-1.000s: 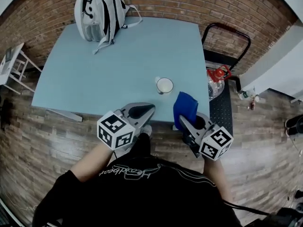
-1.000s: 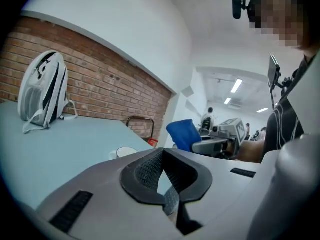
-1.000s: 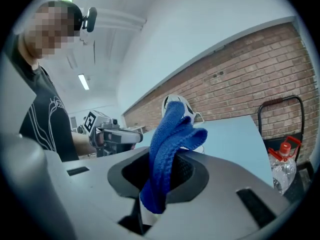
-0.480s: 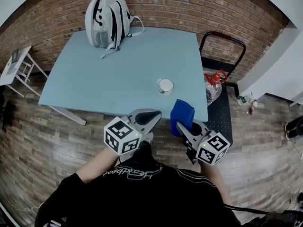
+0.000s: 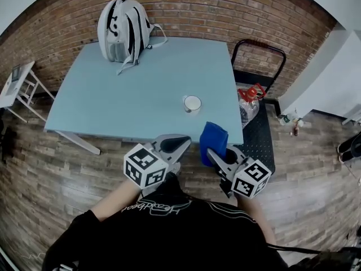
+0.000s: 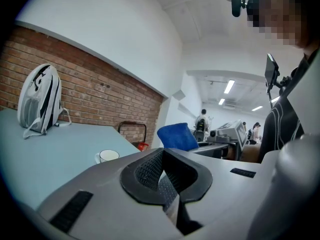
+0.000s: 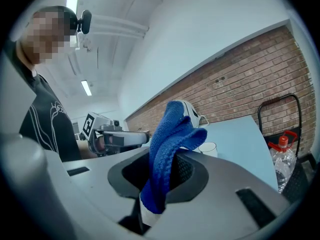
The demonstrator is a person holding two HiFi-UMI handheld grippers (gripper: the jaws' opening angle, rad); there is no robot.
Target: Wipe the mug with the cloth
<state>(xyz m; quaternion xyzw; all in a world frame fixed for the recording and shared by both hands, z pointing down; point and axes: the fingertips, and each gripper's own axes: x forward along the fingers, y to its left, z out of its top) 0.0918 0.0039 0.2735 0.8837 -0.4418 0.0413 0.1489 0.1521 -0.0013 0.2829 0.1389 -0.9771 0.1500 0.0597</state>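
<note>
The left tongs [image 6: 164, 176] are staying out of play for now: their ribbed black pads are pressing flat together with nothing between them. The right tongs [image 7: 160, 184] are clenching a folded blue terry cloth [image 7: 170, 139], which is sticking up out of the pads in a loose plume. In the head view both tongs are hovering side by side off the near edge of the pale blue rectangular worktop [image 5: 141, 95], the cloth's top overlapping that edge. The small white ceramic mug [image 5: 192, 104] is standing upright on the worktop toward its near right part, apart from the cloth and from both tongs. A grey-and-white backpack with black stripes [image 5: 121, 21] is sitting upright at the far left corner, against the red brick wall [image 5: 237, 7].
</note>
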